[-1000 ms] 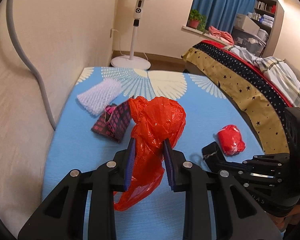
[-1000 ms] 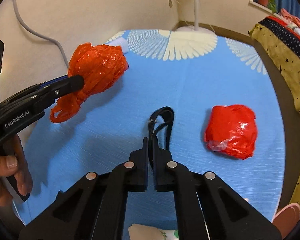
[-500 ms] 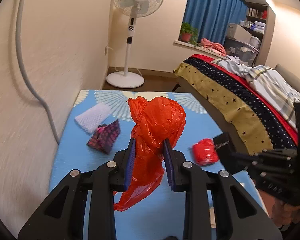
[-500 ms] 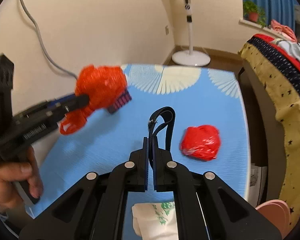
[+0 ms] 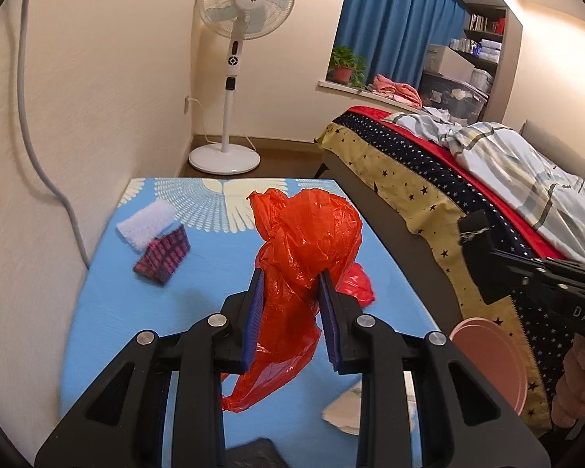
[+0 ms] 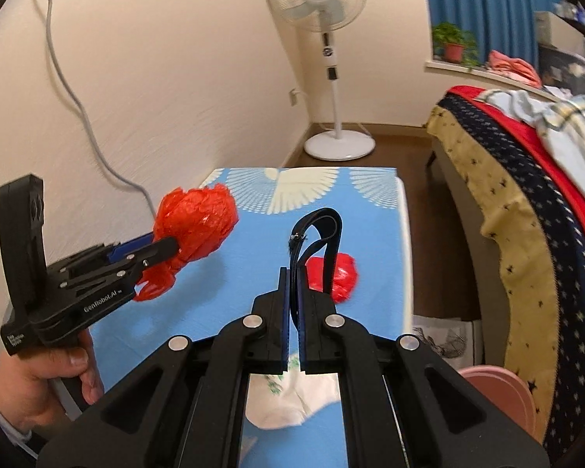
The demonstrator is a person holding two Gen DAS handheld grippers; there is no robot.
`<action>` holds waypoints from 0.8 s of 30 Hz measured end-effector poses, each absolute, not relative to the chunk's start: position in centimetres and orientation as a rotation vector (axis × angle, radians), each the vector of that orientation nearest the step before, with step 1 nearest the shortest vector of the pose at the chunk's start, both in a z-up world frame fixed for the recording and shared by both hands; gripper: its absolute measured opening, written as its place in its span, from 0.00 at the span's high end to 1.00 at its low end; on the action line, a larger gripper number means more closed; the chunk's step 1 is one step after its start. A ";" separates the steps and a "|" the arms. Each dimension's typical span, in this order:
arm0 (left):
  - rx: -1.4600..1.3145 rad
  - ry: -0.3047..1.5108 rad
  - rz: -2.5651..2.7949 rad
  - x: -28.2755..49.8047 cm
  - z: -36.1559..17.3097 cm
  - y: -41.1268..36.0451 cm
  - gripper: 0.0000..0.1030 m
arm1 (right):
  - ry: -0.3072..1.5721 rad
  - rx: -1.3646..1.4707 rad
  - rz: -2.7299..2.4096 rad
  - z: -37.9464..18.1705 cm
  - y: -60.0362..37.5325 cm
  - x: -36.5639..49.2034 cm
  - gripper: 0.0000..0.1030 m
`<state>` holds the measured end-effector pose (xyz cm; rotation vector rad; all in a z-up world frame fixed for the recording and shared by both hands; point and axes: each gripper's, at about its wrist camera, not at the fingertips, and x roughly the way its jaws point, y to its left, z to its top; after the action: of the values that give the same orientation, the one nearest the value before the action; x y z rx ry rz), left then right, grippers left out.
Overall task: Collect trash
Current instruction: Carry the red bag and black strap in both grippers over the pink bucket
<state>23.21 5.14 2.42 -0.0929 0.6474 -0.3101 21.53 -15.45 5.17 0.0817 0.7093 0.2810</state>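
Note:
My left gripper (image 5: 292, 284) is shut on a crumpled red plastic bag (image 5: 308, 238) and holds it above the blue table (image 5: 113, 312); they also show in the right wrist view (image 6: 195, 226). My right gripper (image 6: 292, 273) is shut on a black strap loop (image 6: 318, 230), raised over the table. In the left wrist view the strap's end (image 5: 474, 228) shows at the right. A second red plastic wad (image 6: 337, 275) lies on the table beyond the strap, partly hidden behind the held bag in the left wrist view (image 5: 357, 282).
A white bubble-wrap piece (image 5: 146, 224) and a dark pink-checked packet (image 5: 163, 255) lie at the table's far left. A white printed bag (image 6: 288, 401) lies at the near edge. A pink bin (image 5: 491, 362) stands by the bed (image 5: 448, 179). A fan (image 5: 234, 78) stands behind.
Both grippers have lifted up and back from the table with their loads; the views now look down from higher, and the pink bin has come into sight.

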 end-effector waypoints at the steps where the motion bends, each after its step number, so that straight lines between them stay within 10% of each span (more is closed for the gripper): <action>1: -0.082 0.646 -0.315 22.9 2.5 4.6 0.74 | 0.700 0.087 0.264 5.3 -16.0 20.9 0.97; 24: -0.073 0.627 -0.312 17.4 3.9 -1.8 0.74 | 0.550 0.048 0.044 5.6 -24.6 9.5 0.97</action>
<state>17.36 -1.80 3.85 -0.0730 0.6269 -0.3123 9.47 -24.57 5.59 0.0484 0.5496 0.0438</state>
